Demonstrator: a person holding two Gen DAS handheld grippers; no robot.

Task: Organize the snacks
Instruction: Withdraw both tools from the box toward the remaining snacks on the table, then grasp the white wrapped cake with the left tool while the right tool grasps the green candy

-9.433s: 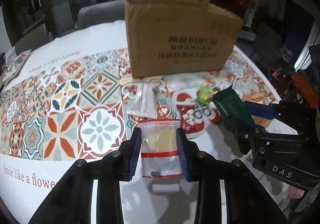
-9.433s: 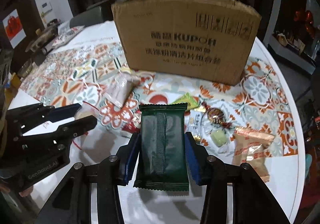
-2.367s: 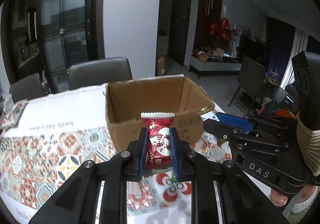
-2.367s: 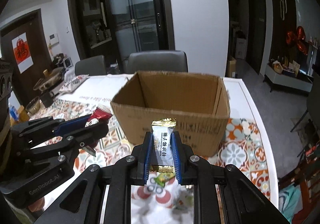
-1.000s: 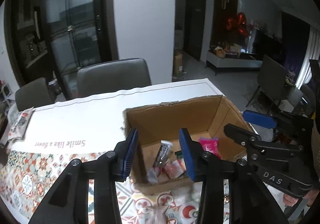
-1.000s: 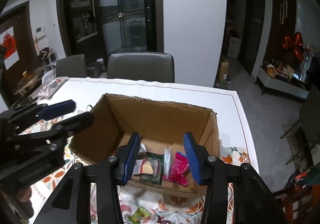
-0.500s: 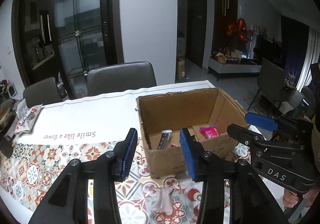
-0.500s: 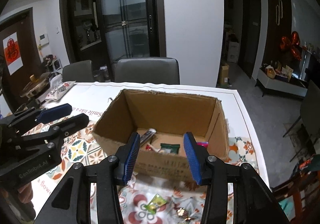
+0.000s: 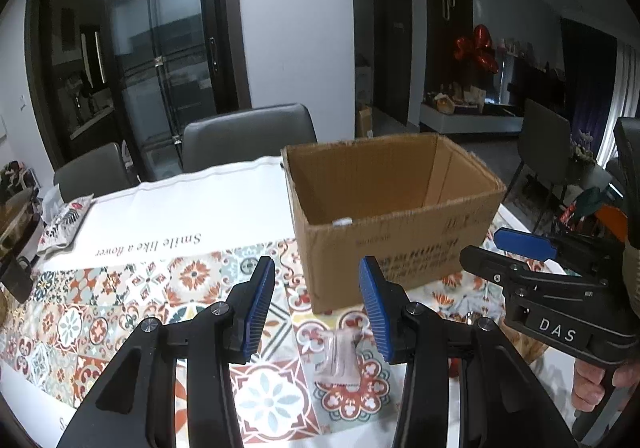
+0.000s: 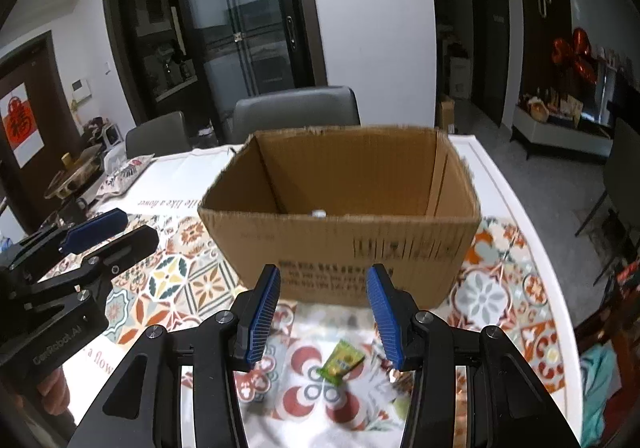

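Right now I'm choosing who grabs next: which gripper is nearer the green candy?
Right. The right gripper hovers open just above the green candy; the left gripper is off toward the clear wrapper.

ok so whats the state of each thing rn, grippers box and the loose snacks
left gripper: open, holding nothing
right gripper: open, holding nothing
cardboard box: upright on the table, top open
clear-wrapped snack: lying flat on the tablecloth, outside the box
green candy: lying on the tablecloth, outside the box
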